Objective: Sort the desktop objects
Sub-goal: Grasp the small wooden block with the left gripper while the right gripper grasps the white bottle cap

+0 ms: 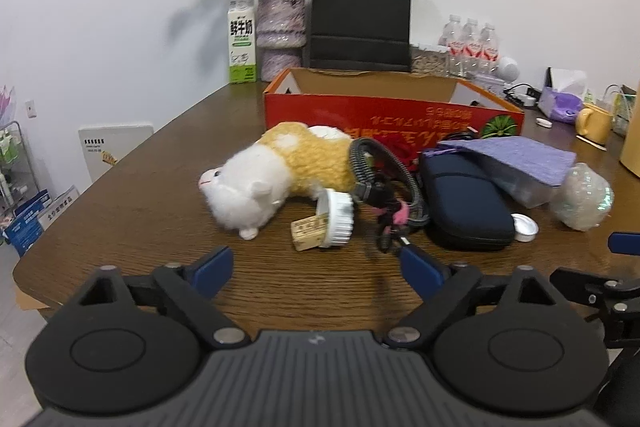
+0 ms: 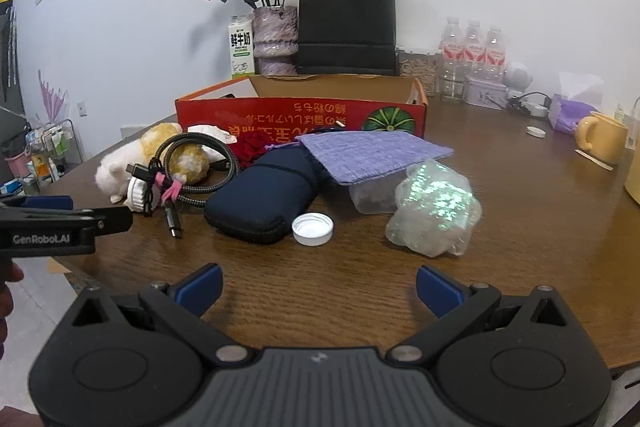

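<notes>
A pile of objects lies on the brown wooden table (image 1: 140,195) in front of an open red cardboard box (image 1: 384,115). It holds a white and yellow plush toy (image 1: 272,171), a white round brush (image 1: 336,213), a coiled braided cable (image 1: 384,183), a navy zip case (image 1: 464,203), a purple cloth (image 1: 516,151), a white lid (image 1: 525,227) and a clear crinkled wrap (image 1: 584,199). My left gripper (image 1: 318,273) hangs open short of the brush, nothing between its fingers. My right gripper (image 2: 319,287) is open too, just before the white lid (image 2: 312,229) and navy case (image 2: 264,195).
Behind the box stand a milk carton (image 1: 242,43), a vase of dried roses (image 1: 280,31), a black paper bag (image 1: 360,19) and water bottles (image 1: 472,43). A yellow mug (image 2: 602,137) and purple tissue pack (image 2: 572,115) sit at the right. The table's front edge drops to the floor at the left.
</notes>
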`<state>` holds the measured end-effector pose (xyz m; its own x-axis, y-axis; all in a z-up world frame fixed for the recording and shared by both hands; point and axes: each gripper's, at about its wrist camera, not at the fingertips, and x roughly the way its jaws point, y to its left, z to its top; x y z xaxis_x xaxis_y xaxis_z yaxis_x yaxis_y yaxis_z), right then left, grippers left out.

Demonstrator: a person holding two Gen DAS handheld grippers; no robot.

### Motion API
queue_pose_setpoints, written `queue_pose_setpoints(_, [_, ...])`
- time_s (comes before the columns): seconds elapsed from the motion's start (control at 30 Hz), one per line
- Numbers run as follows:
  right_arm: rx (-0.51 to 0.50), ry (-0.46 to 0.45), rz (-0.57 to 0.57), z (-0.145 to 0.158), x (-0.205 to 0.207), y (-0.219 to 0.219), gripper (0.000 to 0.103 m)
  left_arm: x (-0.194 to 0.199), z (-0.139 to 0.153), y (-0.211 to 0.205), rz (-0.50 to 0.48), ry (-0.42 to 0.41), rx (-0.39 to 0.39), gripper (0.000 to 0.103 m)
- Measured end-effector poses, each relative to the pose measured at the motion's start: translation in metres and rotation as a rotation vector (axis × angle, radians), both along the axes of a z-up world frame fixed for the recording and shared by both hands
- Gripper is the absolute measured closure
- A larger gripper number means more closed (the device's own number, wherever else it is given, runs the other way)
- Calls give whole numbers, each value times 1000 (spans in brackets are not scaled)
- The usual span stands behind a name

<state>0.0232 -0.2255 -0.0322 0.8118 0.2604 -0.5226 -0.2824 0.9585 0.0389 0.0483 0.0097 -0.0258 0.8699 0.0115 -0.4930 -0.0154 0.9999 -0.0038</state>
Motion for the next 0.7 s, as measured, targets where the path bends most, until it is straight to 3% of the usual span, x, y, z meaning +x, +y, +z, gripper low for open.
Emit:
queue_pose_setpoints(0.17, [-4,-2,1,-3,12,6,3,9,-2,13,22,14,-1,34])
queue_pose_setpoints(0.3, [-7,0,-1,-5,25,9,14,18,-2,25,28,23,-12,56])
queue_pose_setpoints(0.4, [-12,2,1,-6,34,13,20,25,-1,31,10,29,-23,65])
queue_pose_setpoints(0.47, [-13,5,-9,-6,39,14,27,31,0,31,-18,33,-22,69])
queue_pose_setpoints(0.7, [-6,12,-6,-6,48,17,27,44,-2,26,-127,48,-33,68])
